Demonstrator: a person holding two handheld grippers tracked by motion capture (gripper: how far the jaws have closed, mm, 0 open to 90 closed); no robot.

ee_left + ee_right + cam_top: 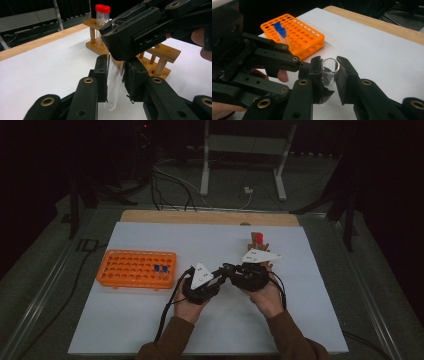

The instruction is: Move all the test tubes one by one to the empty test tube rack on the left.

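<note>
A clear, uncapped test tube (111,92) hangs just above the white mat, held between both grippers at the middle of the table. My left gripper (116,72) is shut on the tube's lower body, its pads pressing the glass from both sides. My right gripper (329,71) is shut on the same tube (330,66) at its open mouth. In the high view the left gripper (220,272) and right gripper (231,269) meet tip to tip, each in one of the person's hands. The tube's rounded bottom shows below the left jaws.
A wooden tube stand (258,245) with red-capped tubes (102,10) stands just behind the grippers. An orange rack (135,268) holding two blue-capped tubes (280,28) sits at the left. The white mat (200,320) covers the table; cables trail toward the person.
</note>
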